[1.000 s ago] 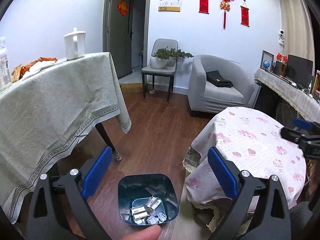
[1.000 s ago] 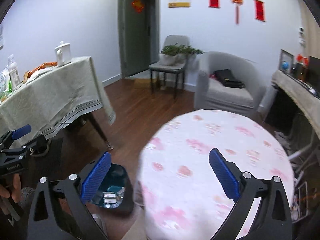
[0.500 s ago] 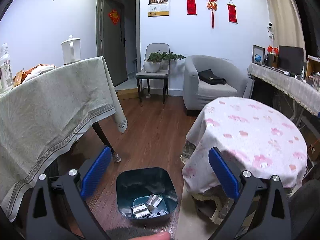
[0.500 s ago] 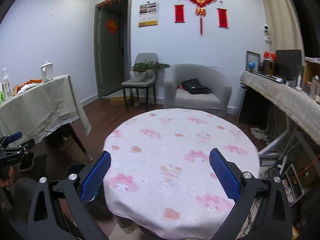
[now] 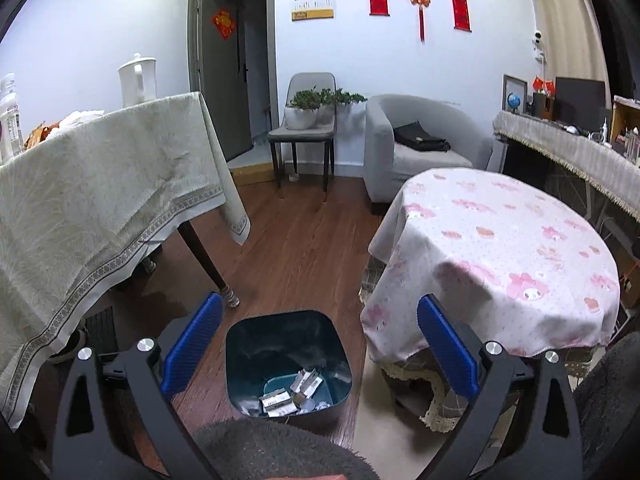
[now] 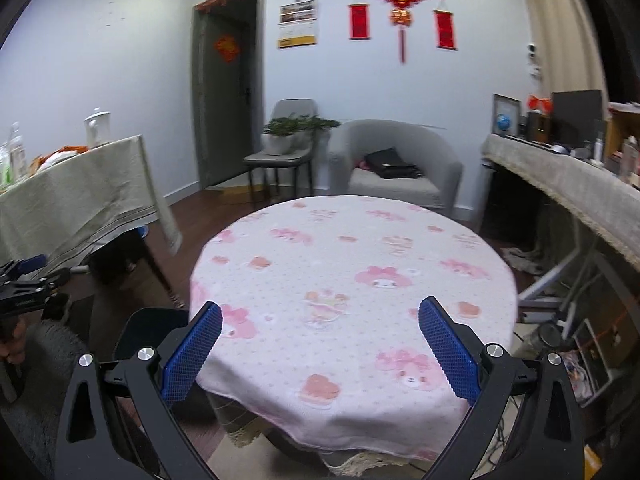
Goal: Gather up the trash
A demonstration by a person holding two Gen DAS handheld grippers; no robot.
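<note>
The left gripper (image 5: 318, 338) hangs above the dark bin (image 5: 287, 360) on the wooden floor, its blue pads spread apart and empty. Crumpled trash (image 5: 294, 394) lies at the bin's bottom. The right gripper (image 6: 319, 342), also spread and empty, hovers over the near edge of the pink-clothed round table (image 6: 360, 272), right of the bin.

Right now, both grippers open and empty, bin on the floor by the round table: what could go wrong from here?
1. The trash bin sits on the floor close to the round table; its cloth hem hangs beside the rim, so a low reach could snag it.
2. The left gripper hangs right over the bin, and a careless dip may knock it.
3. The right gripper faces a tabletop showing no trash; closing there would likely grab cloth.
</note>
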